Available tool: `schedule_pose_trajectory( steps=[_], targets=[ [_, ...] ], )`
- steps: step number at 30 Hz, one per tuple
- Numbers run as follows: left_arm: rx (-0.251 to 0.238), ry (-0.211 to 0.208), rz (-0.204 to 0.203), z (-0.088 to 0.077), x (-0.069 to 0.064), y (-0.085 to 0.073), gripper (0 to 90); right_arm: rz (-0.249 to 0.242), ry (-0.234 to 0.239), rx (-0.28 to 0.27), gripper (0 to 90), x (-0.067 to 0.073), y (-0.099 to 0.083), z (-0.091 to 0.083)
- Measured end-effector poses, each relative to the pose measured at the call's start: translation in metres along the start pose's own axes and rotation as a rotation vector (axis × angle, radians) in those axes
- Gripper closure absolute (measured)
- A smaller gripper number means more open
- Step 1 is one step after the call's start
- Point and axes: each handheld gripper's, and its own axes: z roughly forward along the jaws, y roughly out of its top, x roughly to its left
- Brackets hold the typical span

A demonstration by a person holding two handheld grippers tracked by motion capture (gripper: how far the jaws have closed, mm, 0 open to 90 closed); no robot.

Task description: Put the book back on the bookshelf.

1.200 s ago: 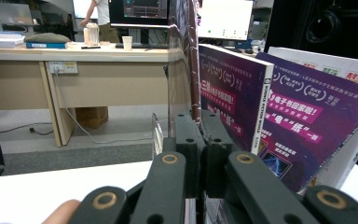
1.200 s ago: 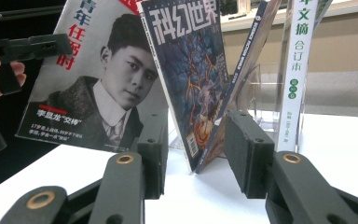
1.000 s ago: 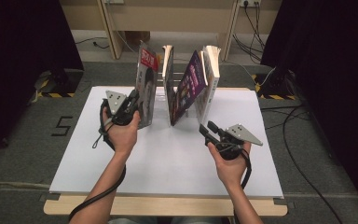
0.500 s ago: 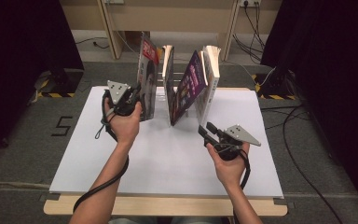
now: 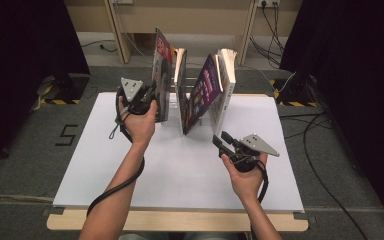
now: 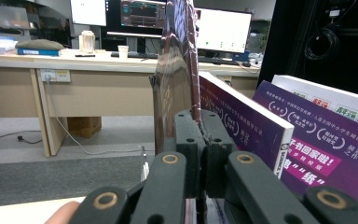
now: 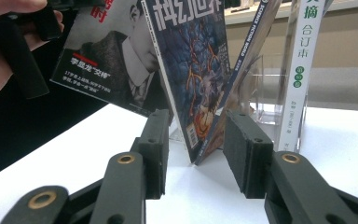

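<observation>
In the high view, the left gripper is in the upper left part of the white table top. Its jaws are pressed together on the near edge of the thin glossy magazine with a dark cover, which stands nearly upright at the left end of the row. In the left gripper view, this magazine rises from between the closed jaws to the top of the frame.

Just to its right is a clear gap, then a thick book with a purple cover that leans away. In the high view, the books form a V shape in the upper centre, and the white thick book stands at the right end.

The right gripper is in the lower right part, with its jaws apart and nothing between them, well apart from the books. A wide bare area of the table lies in front of the row, and the near wooden edge is at the bottom.
</observation>
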Motion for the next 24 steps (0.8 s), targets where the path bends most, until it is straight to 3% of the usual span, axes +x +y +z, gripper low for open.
schedule_pose_trajectory(
  steps=[6,13,18,24],
  targets=[
    [-0.007,0.0,0.001,0.009,-0.001,0.0,87.1,0.0,0.002,0.006,61.4,0.0,-0.002,0.001],
    [-0.001,0.026,-0.017,0.023,0.012,-0.008,87.1,-0.001,0.003,0.012,61.4,-0.001,-0.004,0.002],
    [0.001,0.049,-0.012,0.023,0.022,-0.021,86.9,-0.006,0.008,0.012,61.4,-0.001,-0.005,0.003],
    [-0.011,0.052,0.046,0.016,0.025,-0.035,86.7,-0.002,0.012,0.024,61.4,-0.001,-0.008,0.005]
  ],
)
